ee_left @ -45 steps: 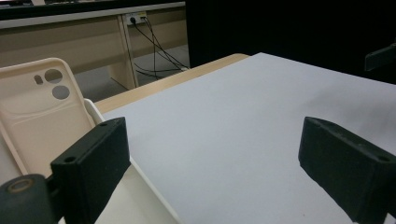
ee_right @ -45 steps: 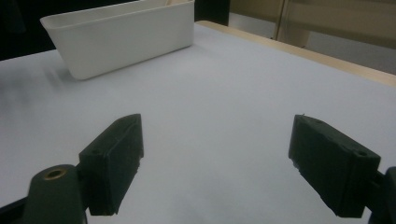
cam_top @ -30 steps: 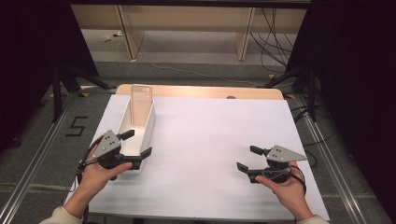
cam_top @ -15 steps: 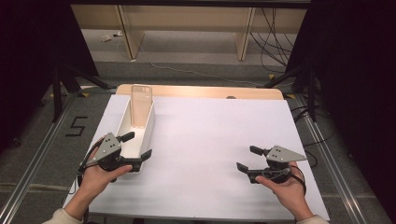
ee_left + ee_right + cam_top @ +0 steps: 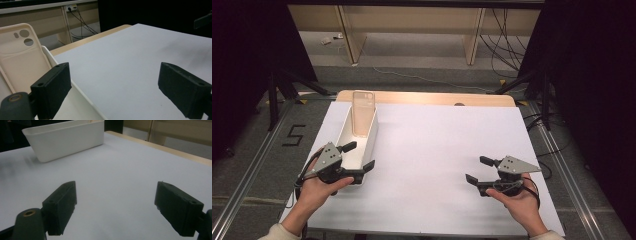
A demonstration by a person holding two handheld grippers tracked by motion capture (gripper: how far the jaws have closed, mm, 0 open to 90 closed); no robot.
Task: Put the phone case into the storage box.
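Phone case [image 5: 363, 113] in bin [image 5: 343, 139], left gripper [image 5: 358, 157] beside — open

the table [image 5: 437, 165] wears a smooth matt white sheet over pale wood bared along its far edge, the bin [image 5: 343, 143] is smooth white plastic with a faint sheen, the phone case [image 5: 21, 62] matt cream plastic, and both tools' jaws dull black plastic.

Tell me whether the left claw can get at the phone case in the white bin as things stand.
Probably yes: the left claw is open at the bin's near end, and the phone case leans uncovered at the far end.
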